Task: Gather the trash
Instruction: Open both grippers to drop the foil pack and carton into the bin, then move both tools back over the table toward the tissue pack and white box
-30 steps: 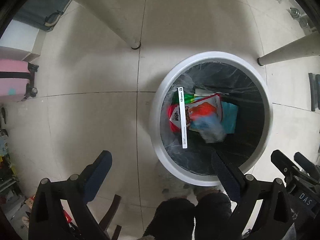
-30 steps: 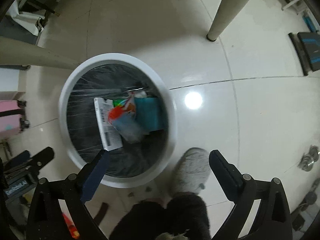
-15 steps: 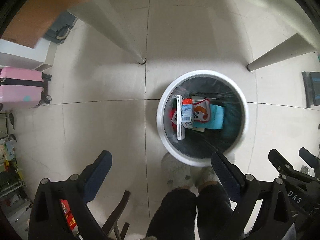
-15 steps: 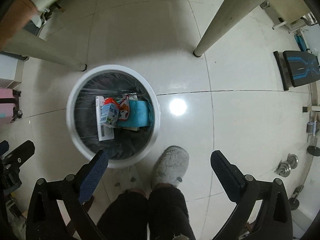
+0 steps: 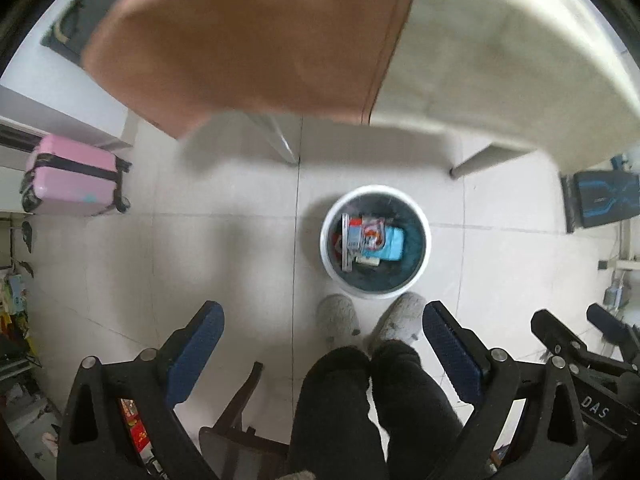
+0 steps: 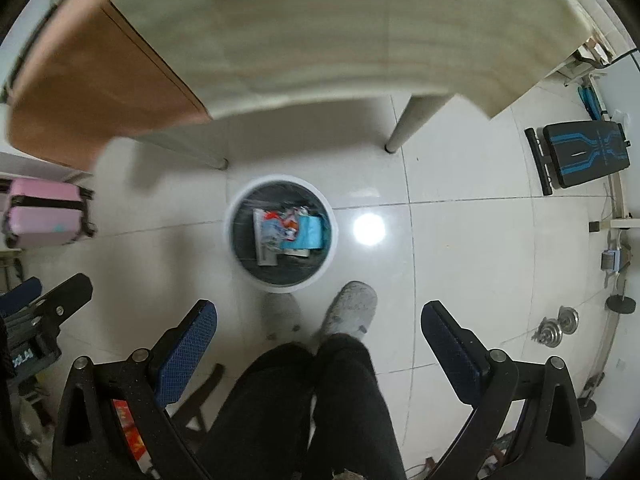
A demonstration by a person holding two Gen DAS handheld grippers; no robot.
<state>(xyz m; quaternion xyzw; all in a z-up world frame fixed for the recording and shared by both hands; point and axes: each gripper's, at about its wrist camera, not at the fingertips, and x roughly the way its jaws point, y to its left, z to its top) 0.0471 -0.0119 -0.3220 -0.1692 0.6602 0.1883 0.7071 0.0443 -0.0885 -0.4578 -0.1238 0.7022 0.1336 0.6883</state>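
Trash lies in a heap inside the round white bin, which stands on the pale tiled floor just ahead of the person's grey slippers, below the edge of the table. The heap comprises a long white carton on edge, a small blue-and-white carton, a red-and-white wrapper and a teal packet; their printing is too blurred to read. The bin is lined with a dark bag. Legible writing: "DAS" on the body of the right gripper as seen from the left wrist view. Left gripper: jaws spread wide, blue pads bare, holding nothing and touching nothing. Right gripper: likewise spread wide, nothing between the pads. Both are well above the bin, pointing down at it. Periphery: pink suitcase at the left wall; black-and-blue exercise bench and dumbbell plates to the right.
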